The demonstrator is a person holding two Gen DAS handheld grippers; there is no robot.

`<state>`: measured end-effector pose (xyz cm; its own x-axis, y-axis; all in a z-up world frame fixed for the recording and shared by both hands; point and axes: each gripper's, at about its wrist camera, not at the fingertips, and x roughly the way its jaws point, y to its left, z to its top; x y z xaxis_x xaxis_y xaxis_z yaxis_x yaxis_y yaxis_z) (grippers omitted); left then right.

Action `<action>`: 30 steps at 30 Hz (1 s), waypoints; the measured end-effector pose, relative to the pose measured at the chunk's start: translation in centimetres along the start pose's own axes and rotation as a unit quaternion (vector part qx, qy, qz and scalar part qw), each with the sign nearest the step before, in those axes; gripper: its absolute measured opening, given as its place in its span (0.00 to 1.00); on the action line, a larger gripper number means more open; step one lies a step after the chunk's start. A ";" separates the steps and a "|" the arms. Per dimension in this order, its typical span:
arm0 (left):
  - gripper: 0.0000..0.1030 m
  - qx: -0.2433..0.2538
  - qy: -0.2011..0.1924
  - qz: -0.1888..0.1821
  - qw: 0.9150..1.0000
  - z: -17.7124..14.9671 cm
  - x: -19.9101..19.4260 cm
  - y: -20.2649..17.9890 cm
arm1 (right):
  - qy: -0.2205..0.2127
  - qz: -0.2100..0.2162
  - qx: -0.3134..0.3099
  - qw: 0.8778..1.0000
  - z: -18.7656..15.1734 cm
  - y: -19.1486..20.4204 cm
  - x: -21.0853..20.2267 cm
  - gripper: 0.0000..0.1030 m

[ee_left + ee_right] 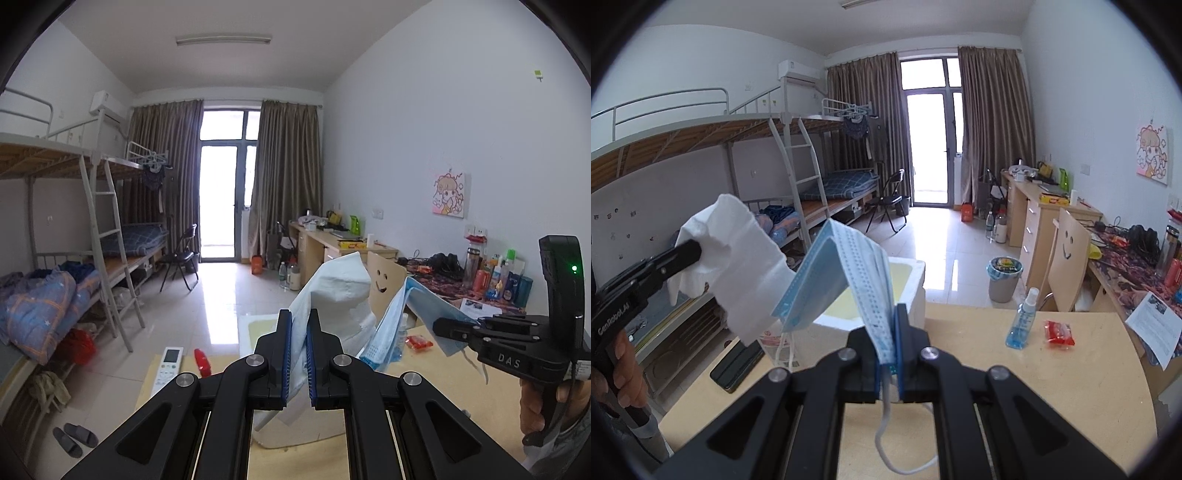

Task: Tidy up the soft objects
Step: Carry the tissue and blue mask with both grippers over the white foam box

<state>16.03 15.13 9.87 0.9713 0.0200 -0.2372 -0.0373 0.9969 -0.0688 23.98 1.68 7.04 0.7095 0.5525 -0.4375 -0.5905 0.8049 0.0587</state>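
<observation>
Standing in a dorm room with bunk beds [701,147], the wooden worktop [979,369] carried a spray bottle [1021,321]. Left tongs [299,354] clamped white tissue [340,291]; right tongs [890,354], marked "DAS", clamped a blue mask [849,266], both aloft.

Both wrist views face the far window [225,184]; left sits leftward.

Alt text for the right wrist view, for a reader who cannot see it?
The right gripper pinches a folded blue face mask above a wooden table, while the left gripper holds a white tissue beside it. A white foam box sits behind them.
</observation>
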 end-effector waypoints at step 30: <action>0.07 -0.004 0.095 0.003 0.995 0.0 12.6 -0.3 | 0.003 -0.061 0.057 0.996 -0.7 -6.6 -0.6 0.08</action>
<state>28.28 15.09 6.88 0.9090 0.0109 -0.4167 -0.0463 0.9961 -0.0750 27.14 -4.12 6.30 0.7707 0.4478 -0.4533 -0.4520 0.8856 0.1065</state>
